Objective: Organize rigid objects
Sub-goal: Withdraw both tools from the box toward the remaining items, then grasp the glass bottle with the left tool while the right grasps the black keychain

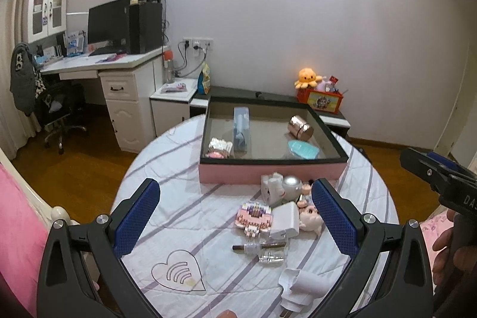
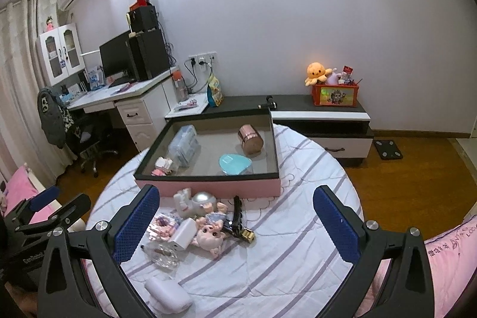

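Observation:
A pink box [image 1: 268, 172] [image 2: 208, 187] with a dark rim stands on the bed and holds a rose-gold tin [image 1: 300, 126] [image 2: 251, 139], a teal case [image 1: 303, 149] [image 2: 235, 164], a blue clear box [image 1: 241, 128] [image 2: 184, 145] and a small pink toy [image 1: 220, 147] [image 2: 163, 166]. In front of it lies a pile: a white charger [image 1: 286, 221] [image 2: 182, 234], a pink doll [image 2: 210, 236], a pink block model [image 1: 255, 216], a glass bottle [image 1: 262, 251] [image 2: 162, 255], a white cup toy [image 2: 195, 201]. My left gripper [image 1: 235, 213] and right gripper [image 2: 235, 219] are open, empty, hovering above the pile.
The bed has a white striped sheet [image 1: 190, 228] [image 2: 283, 258]. A white adapter [image 1: 301, 288] [image 2: 168, 295] lies near the front. A black clip [image 2: 238, 221] lies right of the doll. A desk [image 1: 104, 64] and low cabinet [image 2: 322, 121] stand beyond.

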The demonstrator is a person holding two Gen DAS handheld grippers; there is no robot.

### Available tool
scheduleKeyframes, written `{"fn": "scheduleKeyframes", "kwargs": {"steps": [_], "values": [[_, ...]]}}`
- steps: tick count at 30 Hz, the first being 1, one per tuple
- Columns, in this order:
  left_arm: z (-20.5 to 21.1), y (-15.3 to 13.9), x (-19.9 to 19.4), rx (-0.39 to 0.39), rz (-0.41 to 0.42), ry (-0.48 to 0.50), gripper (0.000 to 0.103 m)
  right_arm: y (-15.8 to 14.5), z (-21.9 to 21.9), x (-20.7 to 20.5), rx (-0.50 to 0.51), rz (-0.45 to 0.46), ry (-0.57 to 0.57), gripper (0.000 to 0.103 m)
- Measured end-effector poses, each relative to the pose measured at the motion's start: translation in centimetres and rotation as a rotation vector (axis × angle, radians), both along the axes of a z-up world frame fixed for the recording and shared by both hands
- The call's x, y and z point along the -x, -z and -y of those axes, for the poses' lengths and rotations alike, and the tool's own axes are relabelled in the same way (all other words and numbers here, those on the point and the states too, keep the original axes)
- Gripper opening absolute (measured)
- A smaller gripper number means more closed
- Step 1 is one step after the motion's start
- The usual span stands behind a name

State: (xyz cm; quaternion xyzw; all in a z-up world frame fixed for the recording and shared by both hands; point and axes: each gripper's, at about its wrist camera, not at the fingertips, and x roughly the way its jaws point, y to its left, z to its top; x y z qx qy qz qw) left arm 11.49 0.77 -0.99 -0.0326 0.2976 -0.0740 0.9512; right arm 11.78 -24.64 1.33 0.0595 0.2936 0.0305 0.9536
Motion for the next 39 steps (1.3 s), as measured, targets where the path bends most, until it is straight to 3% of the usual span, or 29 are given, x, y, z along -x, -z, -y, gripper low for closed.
{"fn": "scheduleKeyframes", "kwargs": {"steps": [8,25,30,31,33,36,39], "values": [[2.0,5.1,-0.9,-0.007,-0.133,0.074,0.103,3.5,1.0,-1.6,0.000,-0.097,0.018,0.103],[3.1,12.6,-4.3,0.010,-0.308,0.070,0.101,9.8,0.8,-5.3,0.027,-0.258,-0.017,0.103],[2.9,13.4,-5.3,0.046,-0.327,0.086,0.086,11.1,1.3,-6.6,0.021,-0.292,-0.030,0.101],[2.9,13.5,-5.4,0.046,-0.329,0.093,0.079,11.2,1.3,-6.8,0.021,-0.295,-0.034,0.100],[3.0,13.5,-5.7,0.047,-0.332,0.100,0.076,11.4,1.2,-7.3,0.017,-0.297,-0.041,0.099],[3.0,13.5,-5.8,0.050,-0.329,0.107,0.076,11.7,1.0,-8.0,0.021,-0.303,-0.056,0.094],[2.9,13.5,-5.8,0.052,-0.327,0.108,0.076,12.0,0.8,-9.0,0.025,-0.316,-0.075,0.077]]}}
